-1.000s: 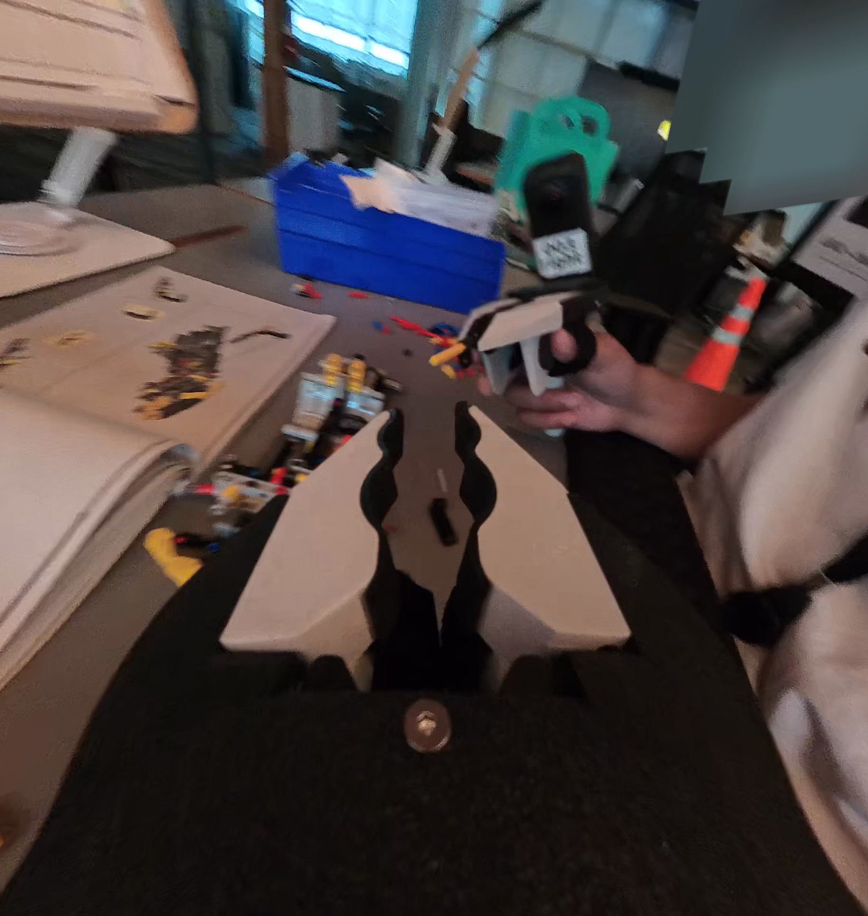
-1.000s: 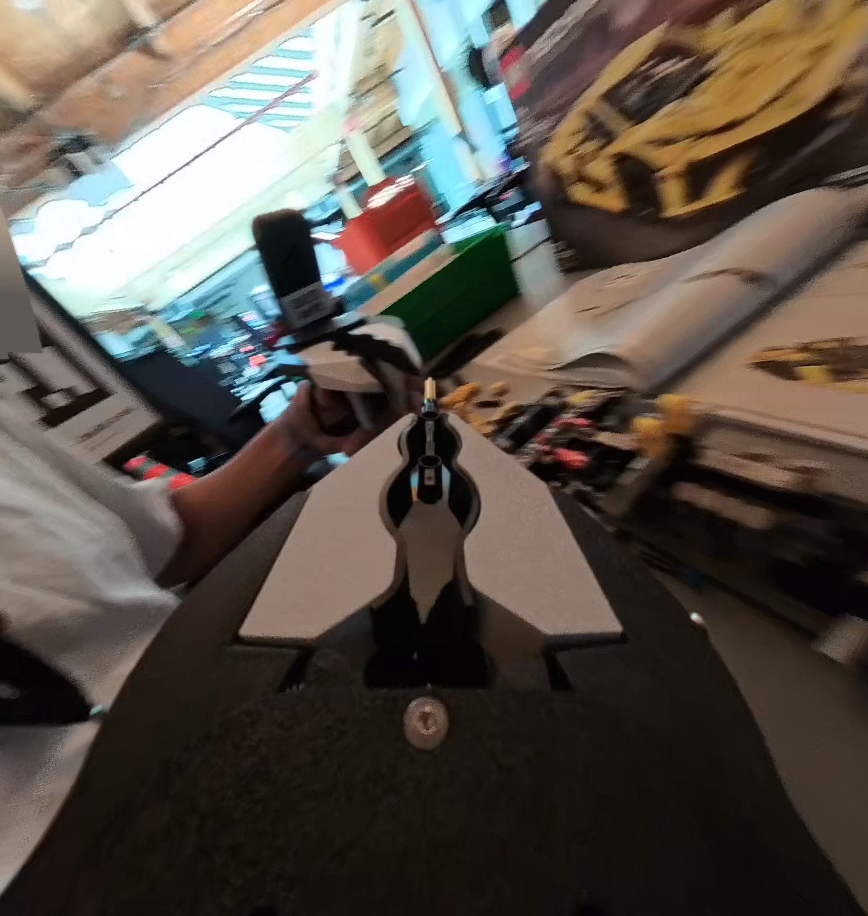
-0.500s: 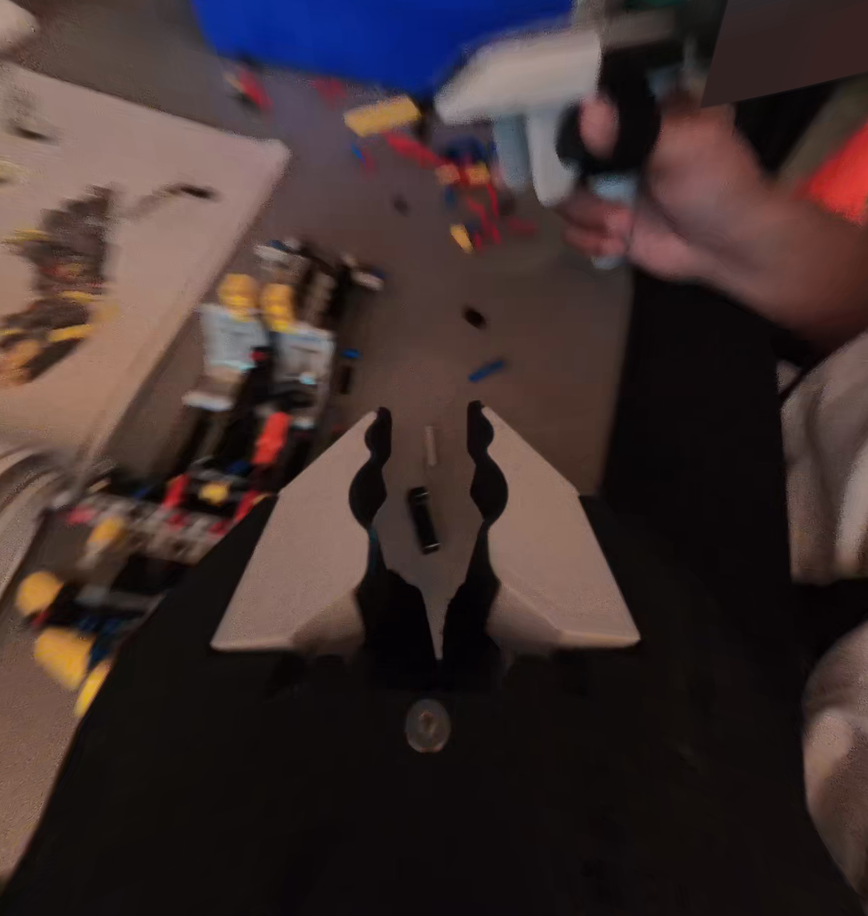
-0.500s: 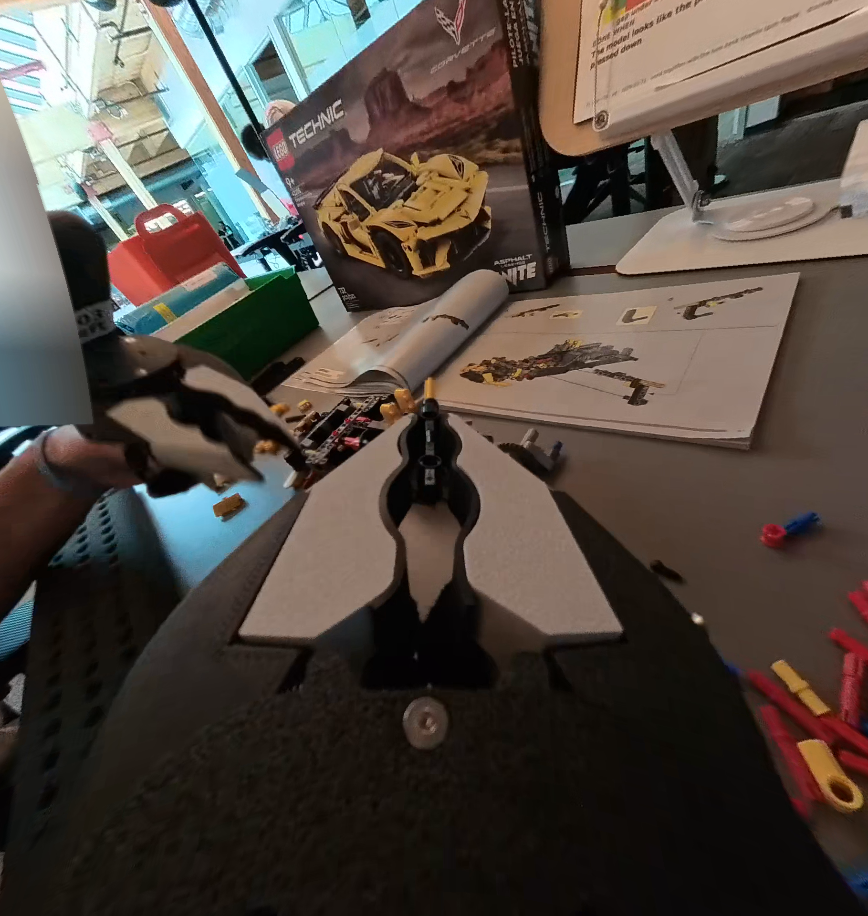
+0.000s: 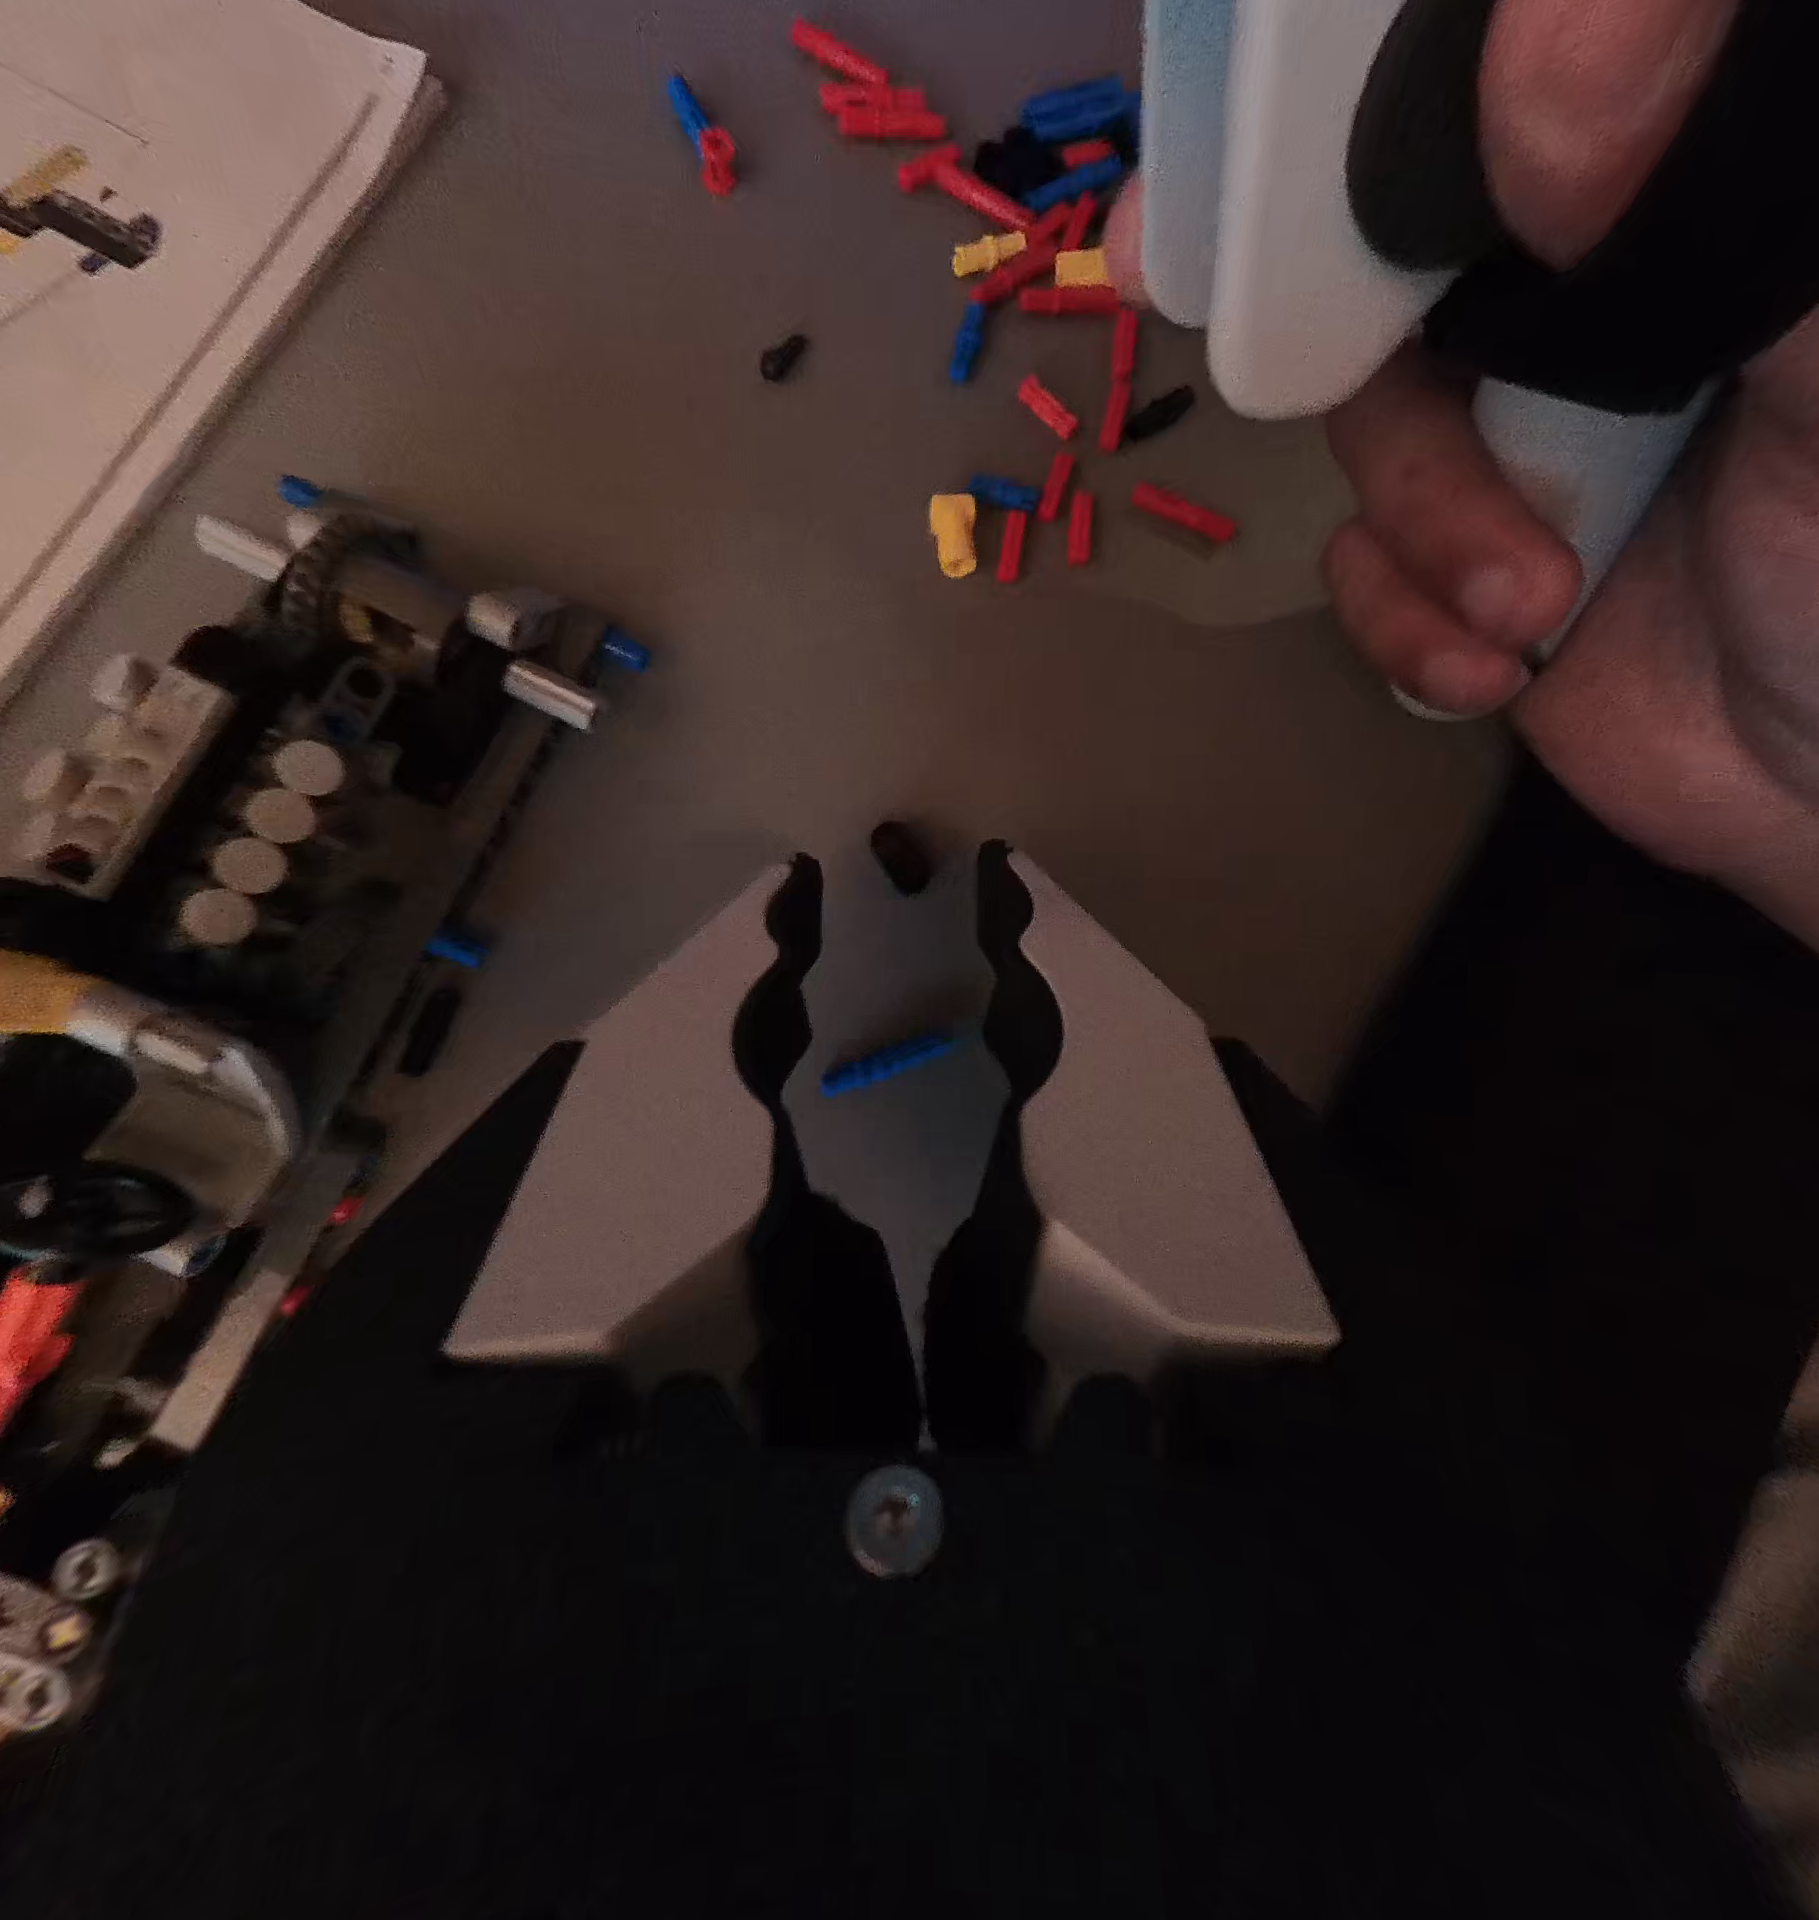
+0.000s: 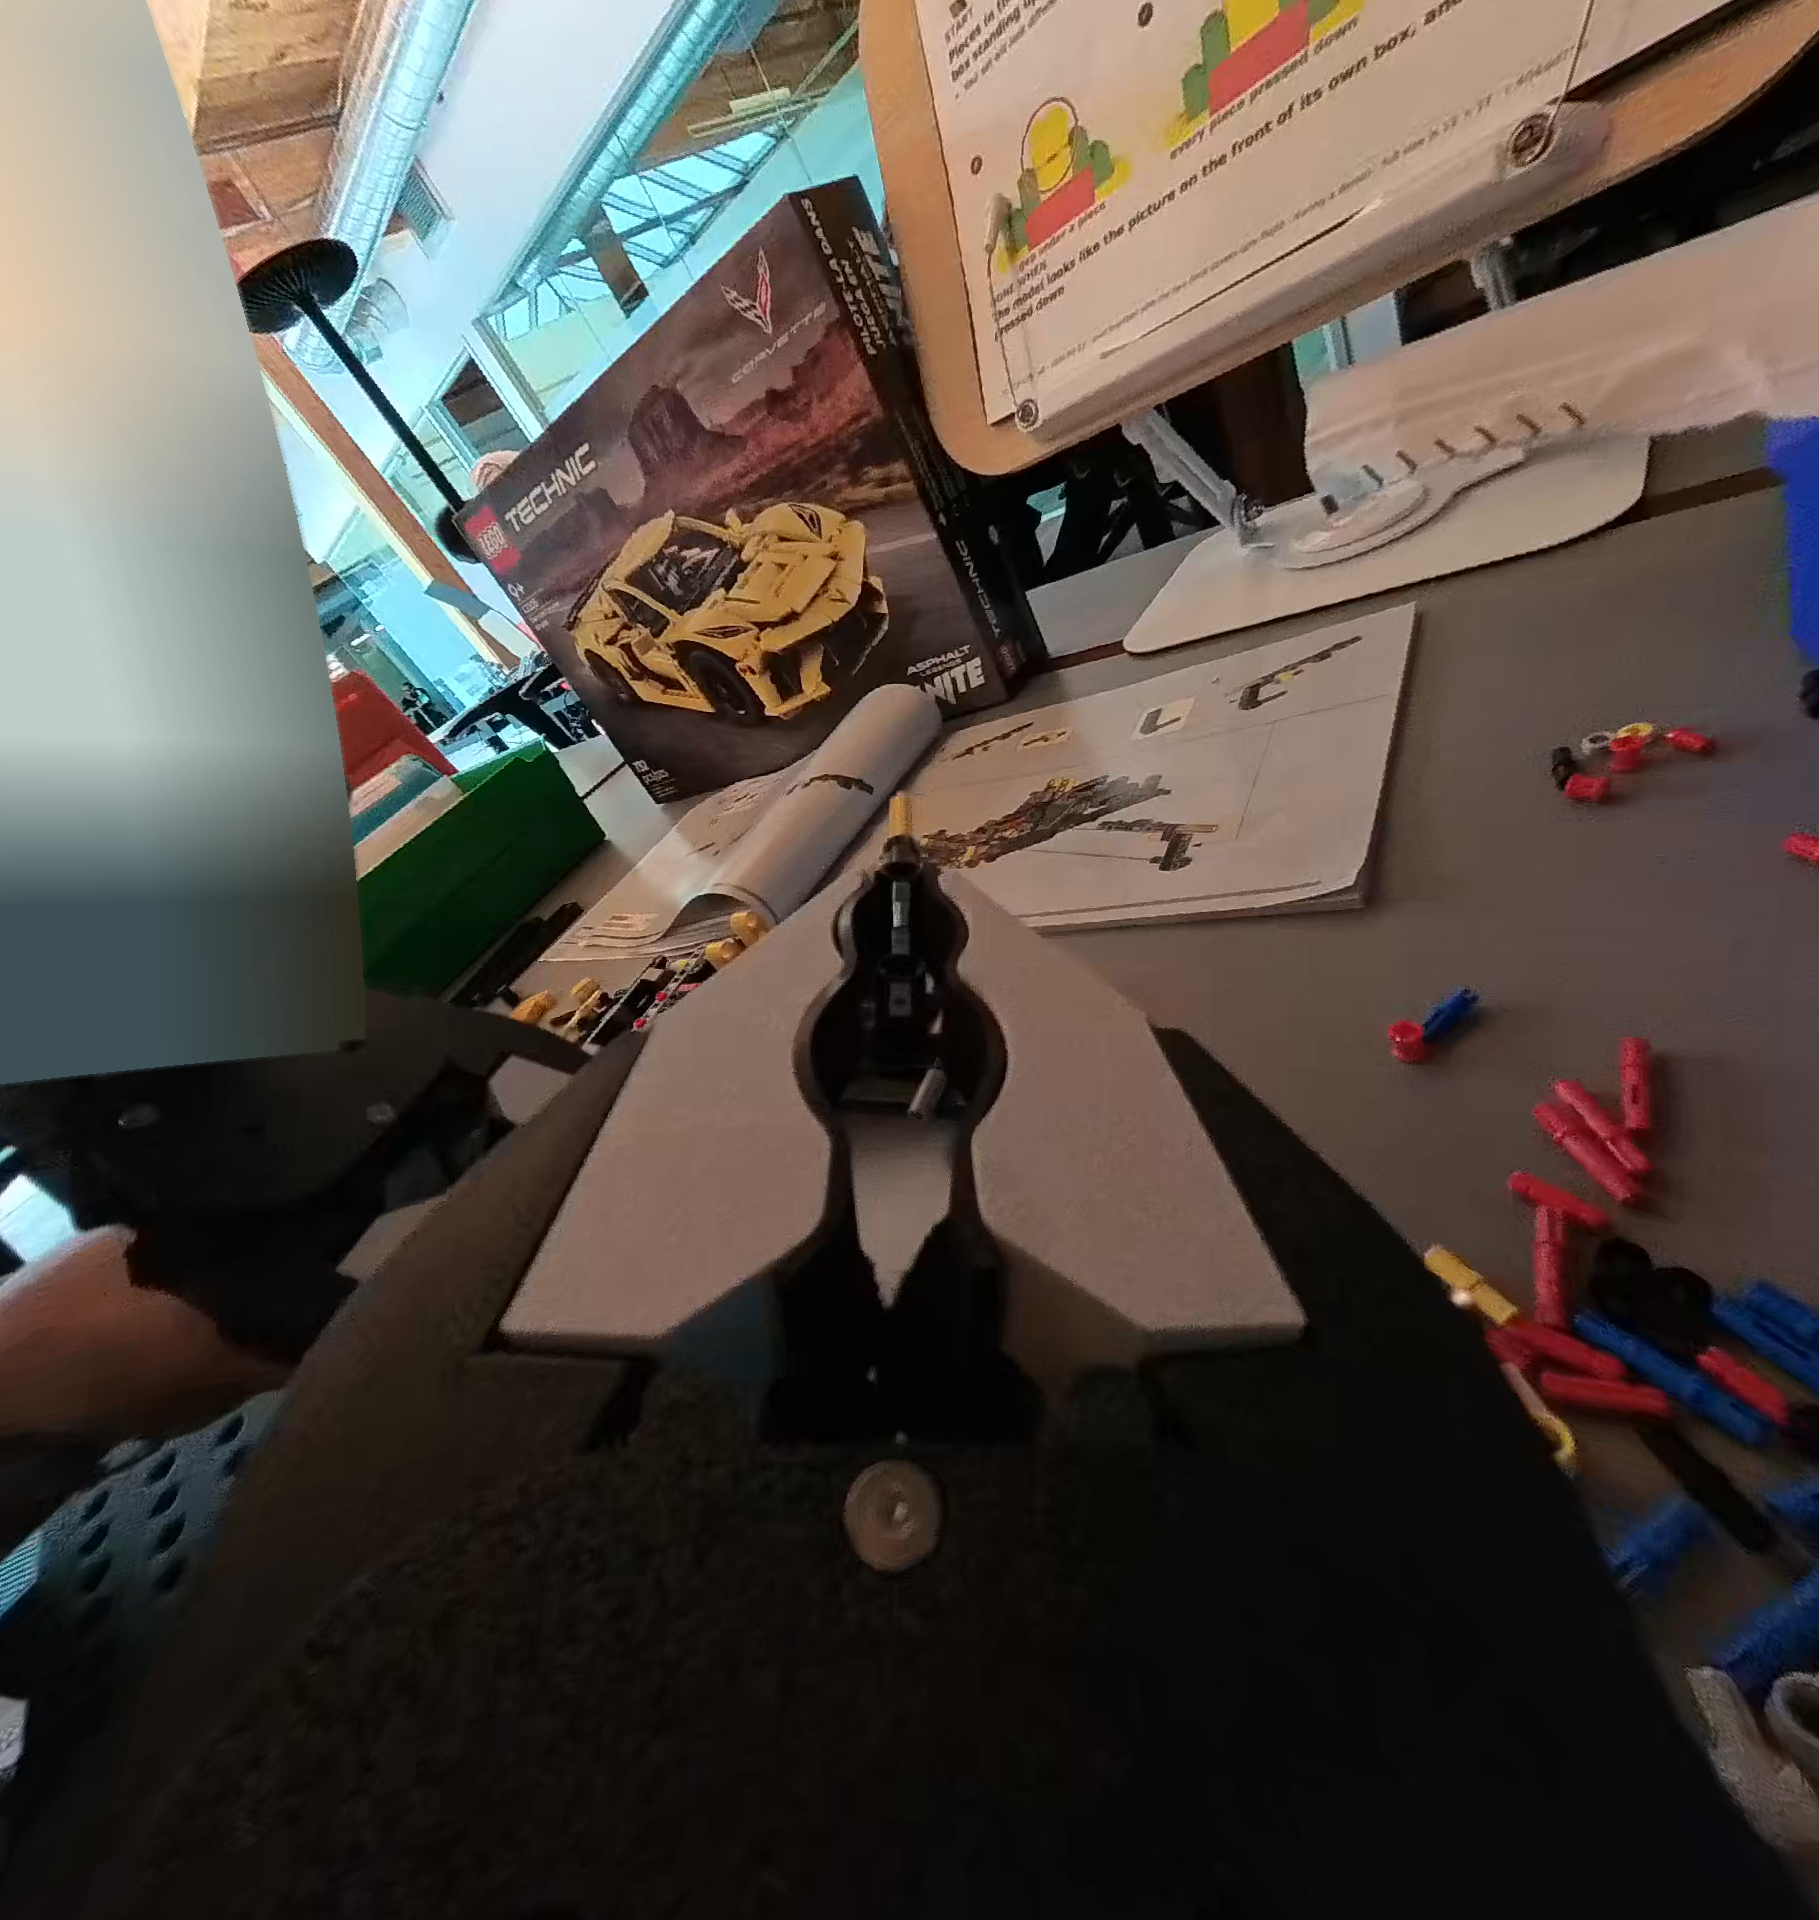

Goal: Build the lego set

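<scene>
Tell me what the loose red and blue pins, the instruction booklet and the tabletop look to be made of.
Red and blue pins: likely moulded plastic, solid bright colours, slight sheen.
Instruction booklet: paper, with printed pages that curl at the fold; finish unclear.
Tabletop: smooth, matte grey, maybe laminate; the material beneath cannot be told.

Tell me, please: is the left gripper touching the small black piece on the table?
Apart. In the left wrist view, bare table shows between the open left gripper and the small black piece on both sides.

left gripper [image 5: 900, 868]: fingers apart | right gripper [image 6: 900, 883]: fingers clamped together
</scene>
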Demonstrator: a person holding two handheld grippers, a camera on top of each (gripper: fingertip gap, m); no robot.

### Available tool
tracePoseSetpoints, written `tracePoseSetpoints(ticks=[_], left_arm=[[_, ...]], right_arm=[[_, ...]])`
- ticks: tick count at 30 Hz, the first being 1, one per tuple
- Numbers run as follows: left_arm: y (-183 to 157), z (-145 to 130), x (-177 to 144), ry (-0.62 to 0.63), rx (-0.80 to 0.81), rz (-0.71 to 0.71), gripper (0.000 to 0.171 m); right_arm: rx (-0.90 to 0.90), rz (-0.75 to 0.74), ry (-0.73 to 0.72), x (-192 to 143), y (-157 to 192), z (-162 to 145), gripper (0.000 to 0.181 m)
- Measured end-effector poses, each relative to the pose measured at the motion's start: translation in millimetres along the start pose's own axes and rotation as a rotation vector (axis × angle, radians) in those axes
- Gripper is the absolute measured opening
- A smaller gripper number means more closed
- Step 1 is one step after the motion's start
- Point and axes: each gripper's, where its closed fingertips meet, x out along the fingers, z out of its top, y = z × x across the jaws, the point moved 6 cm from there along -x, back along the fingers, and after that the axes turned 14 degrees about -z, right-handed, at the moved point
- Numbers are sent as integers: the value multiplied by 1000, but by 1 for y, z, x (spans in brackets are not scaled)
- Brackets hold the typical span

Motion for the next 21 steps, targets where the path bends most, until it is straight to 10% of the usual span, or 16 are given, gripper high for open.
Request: tracePoseSetpoints(ticks=[16, 21], left_arm=[[10, 0, 8, 27, 97, 8, 5], [38, 30, -79, -605, -104, -511, 5]], right_arm=[[63, 88, 20, 1, 3, -3, 5], [103, 305, 26, 0, 25, -1, 5]])
